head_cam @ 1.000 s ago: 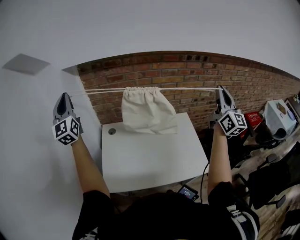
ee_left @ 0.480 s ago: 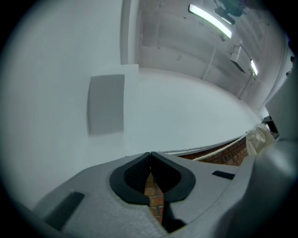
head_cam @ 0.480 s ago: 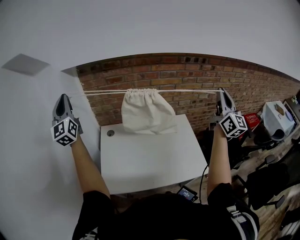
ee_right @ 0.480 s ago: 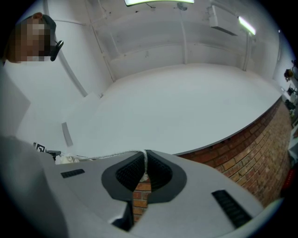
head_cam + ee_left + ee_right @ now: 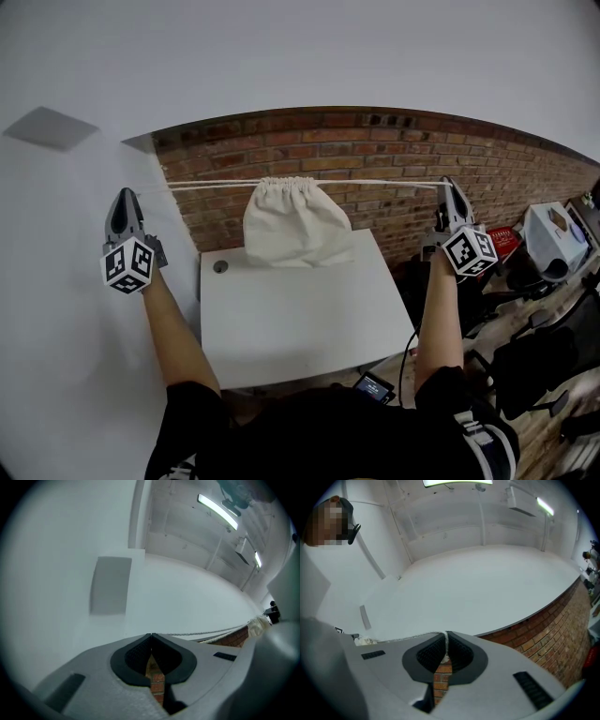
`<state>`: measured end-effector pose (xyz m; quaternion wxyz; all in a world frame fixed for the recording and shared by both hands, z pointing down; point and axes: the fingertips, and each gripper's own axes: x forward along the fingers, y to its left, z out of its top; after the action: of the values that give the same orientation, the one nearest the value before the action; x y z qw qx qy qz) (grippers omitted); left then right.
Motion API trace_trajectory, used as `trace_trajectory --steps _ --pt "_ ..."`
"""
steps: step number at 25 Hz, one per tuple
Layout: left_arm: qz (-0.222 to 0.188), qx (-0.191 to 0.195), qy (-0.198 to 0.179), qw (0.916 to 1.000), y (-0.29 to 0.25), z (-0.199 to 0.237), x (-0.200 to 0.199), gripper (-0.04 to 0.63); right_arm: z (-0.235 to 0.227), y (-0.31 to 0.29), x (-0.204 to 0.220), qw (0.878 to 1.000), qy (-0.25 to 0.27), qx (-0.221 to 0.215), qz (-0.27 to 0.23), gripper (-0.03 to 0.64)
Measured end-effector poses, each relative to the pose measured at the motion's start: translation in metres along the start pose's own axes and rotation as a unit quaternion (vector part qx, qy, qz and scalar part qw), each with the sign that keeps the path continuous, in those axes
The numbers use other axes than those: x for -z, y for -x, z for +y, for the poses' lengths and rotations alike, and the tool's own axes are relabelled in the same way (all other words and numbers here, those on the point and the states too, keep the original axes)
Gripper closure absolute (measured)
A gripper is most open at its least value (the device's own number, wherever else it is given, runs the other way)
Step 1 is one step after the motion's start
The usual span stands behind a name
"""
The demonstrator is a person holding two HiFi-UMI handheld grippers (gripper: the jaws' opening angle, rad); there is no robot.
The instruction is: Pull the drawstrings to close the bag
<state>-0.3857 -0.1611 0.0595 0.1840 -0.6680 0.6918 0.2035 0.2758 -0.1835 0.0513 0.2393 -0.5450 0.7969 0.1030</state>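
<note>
A cream cloth bag [image 5: 296, 228] hangs by its gathered mouth above the far edge of the white table [image 5: 300, 323]. Two white drawstrings [image 5: 211, 184] stretch taut from the mouth to both sides. My left gripper [image 5: 123, 195] is held out to the left, shut on the left string ends, which run into its jaw tip [image 5: 151, 634]. My right gripper [image 5: 448, 184] is out to the right, shut on the right drawstring [image 5: 446, 644], which shows between its pads. The bag [image 5: 257, 623] appears small at the right edge of the left gripper view.
A red brick wall [image 5: 375, 150] stands behind the table and a white wall [image 5: 66, 281] to the left. The table has a round cable hole [image 5: 220, 266]. A small screen device [image 5: 375, 384] sits below the table's near edge. Chairs and boxes [image 5: 553, 234] crowd the right.
Both grippers have drawn slightly further apart, and the bag's mouth has gathered a little tighter and narrower. The bag has shifted slightly.
</note>
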Motion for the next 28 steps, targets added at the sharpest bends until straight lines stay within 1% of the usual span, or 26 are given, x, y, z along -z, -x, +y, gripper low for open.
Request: trace_trajectory --steps 4,8,12,15,17,19,23,28 --pt "-0.004 0.001 0.017 0.9998 0.001 0.003 -0.002 0.575 -0.006 0.003 0.001 1.000 -0.001 0.004 0.004 0.612" --pt "-0.005 -0.002 0.016 0.9999 0.001 0.004 -0.002 0.575 -0.006 0.003 0.003 1.000 -0.002 0.005 0.005 0.612" --pt "-0.005 0.004 0.012 0.9999 0.000 0.002 -0.001 0.575 -0.014 0.005 0.001 1.000 -0.002 0.015 0.002 0.612" --pt "-0.008 0.005 0.015 0.9999 -0.002 0.002 0.000 0.575 -0.016 0.003 0.003 1.000 -0.003 0.014 0.004 0.612" --pt "-0.005 0.011 0.021 0.9997 -0.004 0.000 0.002 0.575 -0.018 0.004 0.005 1.000 -0.008 0.013 0.007 0.612" --pt "0.002 0.025 0.026 0.9993 -0.005 -0.005 0.006 0.575 -0.020 0.004 0.006 1.000 -0.014 0.012 0.008 0.612" --pt "0.019 0.038 0.011 0.9990 -0.008 -0.009 0.015 0.575 -0.021 0.002 0.011 1.000 0.000 0.002 0.020 0.611" --pt "0.026 0.057 -0.014 0.9980 -0.013 -0.016 0.009 0.575 -0.018 -0.004 0.004 0.999 0.027 -0.013 0.024 0.611"
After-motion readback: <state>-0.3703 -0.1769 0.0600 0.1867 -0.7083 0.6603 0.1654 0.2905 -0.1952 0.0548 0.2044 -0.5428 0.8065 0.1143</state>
